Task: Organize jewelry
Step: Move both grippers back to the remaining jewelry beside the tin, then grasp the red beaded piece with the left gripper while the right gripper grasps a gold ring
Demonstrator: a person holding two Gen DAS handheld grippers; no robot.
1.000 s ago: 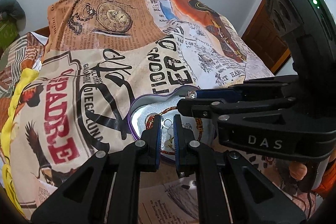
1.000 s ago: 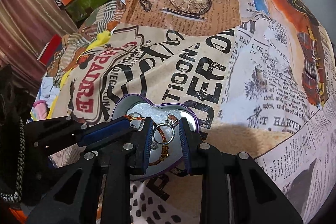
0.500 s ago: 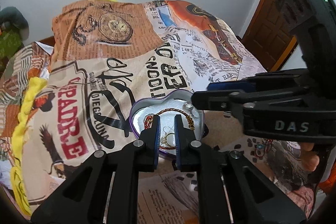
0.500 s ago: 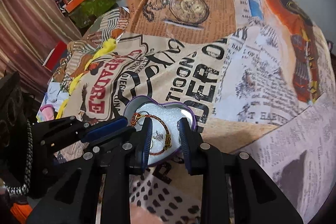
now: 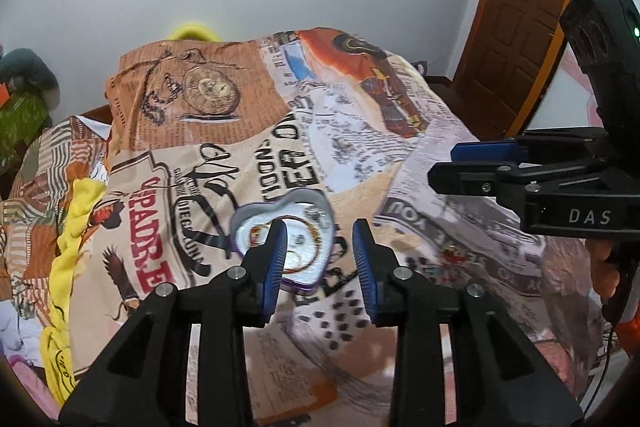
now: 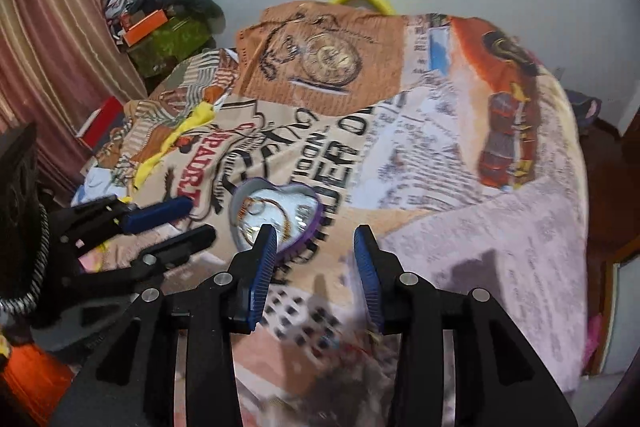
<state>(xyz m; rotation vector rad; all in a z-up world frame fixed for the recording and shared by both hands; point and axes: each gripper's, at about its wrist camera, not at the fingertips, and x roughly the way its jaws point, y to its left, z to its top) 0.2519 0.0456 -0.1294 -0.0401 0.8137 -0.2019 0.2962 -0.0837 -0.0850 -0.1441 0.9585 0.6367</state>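
A purple heart-shaped tin [image 5: 244,217] lies open on the printed bedspread, with a red-and-gold bracelet [image 5: 312,233] and small rings inside. It also shows in the right wrist view [image 6: 310,227]. My left gripper [image 5: 320,251] is open and empty, raised above and just behind the tin. My right gripper [image 6: 316,255] is open and empty too, raised behind the tin's right side. Each gripper shows in the other's view, the right one [image 5: 480,167] and the left one [image 6: 168,223].
The bedspread [image 5: 360,131] covers the whole bed. A yellow cloth [image 5: 76,219] lies along the left edge. A wooden door [image 5: 520,11] stands at the right. Boxes and clutter [image 6: 160,31] pile by a curtain [image 6: 44,47] at the far left.
Both grippers have lifted up and back from the tin and opened wide. The ring the right gripper held over the tin a second ago is no longer between its fingers.
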